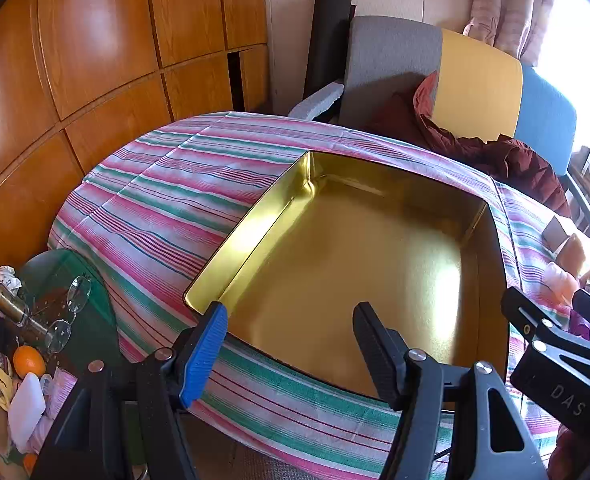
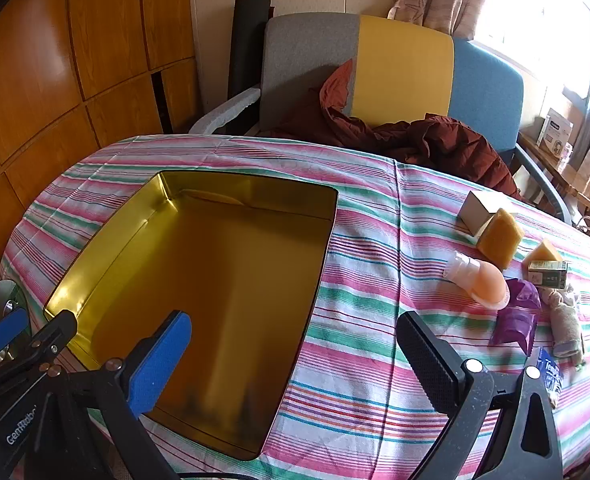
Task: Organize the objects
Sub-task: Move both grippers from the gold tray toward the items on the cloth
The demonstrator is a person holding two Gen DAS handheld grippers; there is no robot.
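Note:
An open, empty gold tin box (image 1: 255, 232) lies on the striped tablecloth (image 1: 155, 200). My left gripper (image 1: 291, 324) hovers over the tin's near edge, open, with nothing between its fingers. In the right wrist view the tin (image 2: 107, 240) is at the left, and my right gripper (image 2: 295, 344) stands wide open over its near right rim, holding nothing. Loose items lie to the right: a white box (image 2: 475, 212), a yellow block (image 2: 499, 236), a peach-coloured piece with a clear cap (image 2: 479, 280), a purple wrapper (image 2: 519, 316), a small green box (image 2: 547, 274) and a beige cloth bundle (image 2: 567, 320).
A grey, yellow and blue chair (image 2: 403, 68) with a dark red jacket (image 2: 447, 140) stands behind the table. Wood panelling (image 1: 75, 60) runs along the left. A low glass side table (image 1: 55, 280) at the left holds eyeglasses, a bottle and an orange (image 1: 29, 360).

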